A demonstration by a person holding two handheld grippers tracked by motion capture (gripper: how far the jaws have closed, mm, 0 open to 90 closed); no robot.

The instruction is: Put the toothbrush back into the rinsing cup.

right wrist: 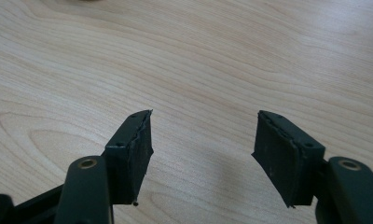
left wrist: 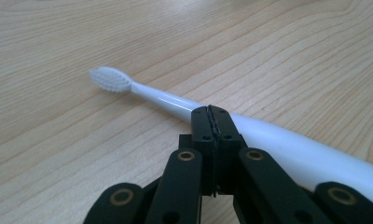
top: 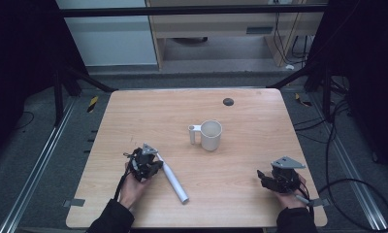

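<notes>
1. Wood makes up the tabletop [top: 134, 111], pale with wavy grain, and a small dark round spot [top: 228, 101] sits at 12 o'clock near the far edge.
2. Around it the room is dim, with grey floor, black frame bars, cables at 3 o'clock and a light cabinet at the back.
3. A white mug [top: 210, 135] stands upright just past the middle of the tabletop, handle toward 9 o'clock. It looks empty.
4. A white toothbrush [left wrist: 175, 105] lies flat on the wood at about 7 o'clock from the mug, well apart from it.
5. The left gripper [left wrist: 210, 122] has its jaws pressed together with nothing between them, close over the toothbrush handle.
6. The right gripper [right wrist: 201, 154] rests at 4 o'clock with jaws spread wide and holding nothing.
7. I think the job, maybe putting the brush in the mug, has hardly begun: the brush is not picked up yet.
</notes>
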